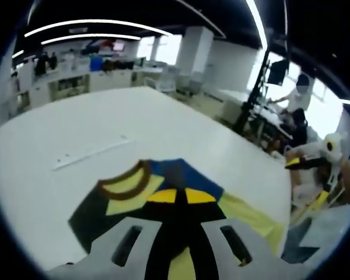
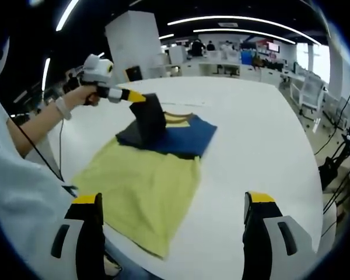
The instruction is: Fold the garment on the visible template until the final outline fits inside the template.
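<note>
Left gripper [image 2: 141,98]: mine, jaws closed on a dark fold of the garment [image 2: 146,169], lifting it into a raised peak above the rest; yellow tips meet over the cloth in the left gripper view [image 1: 176,196].

Right gripper [image 2: 174,201]: mine, jaws wide apart, nothing between them, hanging above the near desk edge, apart from the garment.

Garment: yellow body spread flat toward the near edge of the desk [image 2: 262,151]; navy upper part farther in; brown-trimmed collar [image 1: 127,182] visible in the left gripper view.

Desk: white, large.

Ruler [image 1: 90,153]: pale strip, lying flat on the desk beyond the collar, well apart from the garment.

Template: cannot tell its outline.
</note>
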`<action>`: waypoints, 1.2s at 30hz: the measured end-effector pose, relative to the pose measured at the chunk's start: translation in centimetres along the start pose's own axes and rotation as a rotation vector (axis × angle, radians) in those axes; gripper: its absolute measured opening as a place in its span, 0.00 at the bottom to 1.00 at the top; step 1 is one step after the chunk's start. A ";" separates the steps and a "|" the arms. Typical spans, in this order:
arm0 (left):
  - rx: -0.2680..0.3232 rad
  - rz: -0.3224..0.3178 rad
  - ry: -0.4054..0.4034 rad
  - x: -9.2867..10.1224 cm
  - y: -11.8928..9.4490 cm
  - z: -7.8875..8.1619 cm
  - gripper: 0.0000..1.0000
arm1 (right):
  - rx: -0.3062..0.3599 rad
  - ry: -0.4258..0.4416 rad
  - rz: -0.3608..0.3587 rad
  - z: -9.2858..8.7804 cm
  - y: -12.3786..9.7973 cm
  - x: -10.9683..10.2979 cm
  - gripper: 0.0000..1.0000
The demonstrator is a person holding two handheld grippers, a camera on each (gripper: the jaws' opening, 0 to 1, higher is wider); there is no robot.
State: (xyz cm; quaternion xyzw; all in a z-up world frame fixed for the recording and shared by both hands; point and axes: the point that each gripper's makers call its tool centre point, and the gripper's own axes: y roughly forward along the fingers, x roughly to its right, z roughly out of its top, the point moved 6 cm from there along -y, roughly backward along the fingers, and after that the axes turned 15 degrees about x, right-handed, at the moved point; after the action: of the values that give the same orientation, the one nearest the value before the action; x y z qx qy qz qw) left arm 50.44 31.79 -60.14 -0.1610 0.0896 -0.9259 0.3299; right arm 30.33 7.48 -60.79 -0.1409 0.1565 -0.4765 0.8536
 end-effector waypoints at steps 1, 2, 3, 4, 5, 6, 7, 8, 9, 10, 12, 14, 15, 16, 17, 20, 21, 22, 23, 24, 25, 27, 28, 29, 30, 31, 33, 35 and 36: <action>-0.006 -0.002 -0.002 0.1 0.1 -0.2 0.00 | 0.001 0.001 -0.001 0.0 0.0 0.0 1.00; -0.007 -0.004 -0.003 0.2 0.2 -0.3 0.00 | 0.001 0.001 -0.002 0.0 0.0 0.0 1.00; -0.011 -0.008 -0.010 0.3 0.4 -0.4 0.00 | 0.001 0.000 -0.002 0.0 0.0 0.1 1.00; -0.011 -0.008 -0.010 0.4 0.5 -0.4 0.00 | 0.002 0.001 -0.001 0.0 0.0 0.1 1.00; -0.011 -0.010 -0.010 0.4 0.7 -0.5 0.00 | 0.003 0.002 0.000 0.0 0.0 0.1 1.00; -0.013 -0.011 -0.012 0.4 0.8 -0.6 0.00 | 0.003 0.002 0.000 -0.1 0.0 0.1 1.00; -0.016 -0.011 -0.015 0.4 0.9 -0.7 0.00 | 0.002 0.002 -0.001 -0.1 -0.1 0.1 1.00; -0.019 -0.012 -0.017 0.5 1.0 -0.8 0.00 | 0.002 0.002 -0.002 -0.1 -0.1 0.1 1.00; -0.025 -0.014 -0.021 0.5 1.1 -0.9 0.00 | 0.004 0.004 -0.002 -0.2 -0.1 0.1 1.00; -0.026 -0.014 -0.023 0.5 1.2 -1.0 0.00 | 0.005 0.005 -0.003 -0.2 -0.1 0.1 1.00; -0.030 -0.013 -0.027 0.5 1.3 -1.2 0.00 | 0.008 0.005 -0.004 -0.1 -0.2 0.1 1.00; -0.036 -0.014 -0.031 0.5 1.5 -1.4 0.00 | 0.006 0.005 -0.005 -0.2 -0.2 0.1 1.00; -0.038 -0.014 -0.031 0.5 1.5 -1.5 0.00 | 0.006 0.004 -0.004 -0.2 -0.2 0.1 1.00; -0.041 -0.015 -0.033 0.5 1.5 -1.5 0.00 | 0.006 0.004 -0.004 -0.2 -0.2 0.1 1.00; -0.043 -0.014 -0.034 0.6 1.6 -1.7 0.00 | 0.008 0.007 -0.007 -0.2 -0.2 0.3 1.00; -0.043 -0.012 -0.037 0.6 1.7 -1.8 0.00 | 0.011 0.005 -0.007 -0.1 -0.2 0.2 1.00; -0.041 -0.008 -0.037 0.6 1.8 -1.9 0.00 | 0.011 0.005 -0.007 -0.1 -0.2 0.2 1.00; -0.030 0.009 -0.030 0.5 1.9 -1.8 0.00 | 0.011 0.003 -0.006 0.0 -0.2 0.2 1.00; -0.016 0.023 -0.023 0.3 2.0 -1.7 0.00 | 0.012 0.003 -0.005 0.0 -0.2 0.2 1.00; -0.014 0.025 -0.030 0.3 2.0 -1.7 0.00 | 0.012 0.003 -0.005 0.0 -0.2 0.3 1.00; -0.009 0.027 -0.045 0.3 2.1 -1.8 0.00 | 0.013 0.003 -0.006 0.0 -0.2 0.3 1.00; -0.013 0.028 -0.045 0.5 2.4 -2.1 0.00 | 0.014 0.004 -0.007 0.0 -0.2 0.4 1.00; -0.014 0.029 -0.045 0.5 2.5 -2.2 0.00 | 0.013 0.004 -0.007 0.0 -0.2 0.4 1.00; -0.015 0.026 -0.056 0.6 2.6 -2.5 0.00 | 0.013 0.003 -0.008 -0.1 -0.3 0.5 1.00; -0.016 0.025 -0.060 0.7 2.6 -2.5 0.00 | 0.012 0.004 -0.008 -0.1 -0.3 0.5 1.00; -0.018 0.024 -0.064 0.8 2.8 -2.8 0.00 | 0.011 0.005 -0.008 -0.2 -0.3 0.5 1.00; -0.025 0.018 -0.069 1.0 3.0 -3.1 0.00 | 0.008 0.008 -0.011 -0.3 -0.4 0.6 1.00; -0.030 0.014 -0.074 1.2 3.2 -3.5 0.00 | 0.004 0.010 -0.013 -0.5 -0.5 0.7 1.00; -0.032 0.012 -0.079 1.3 3.4 -3.6 0.00 | 0.003 0.010 -0.016 -0.5 -0.6 0.8 1.00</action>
State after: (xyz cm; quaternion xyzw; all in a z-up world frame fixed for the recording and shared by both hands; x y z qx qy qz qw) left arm 50.20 28.61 -64.13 -0.2020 0.0920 -0.9153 0.3361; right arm 30.06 6.46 -61.13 -0.1383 0.1592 -0.4841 0.8493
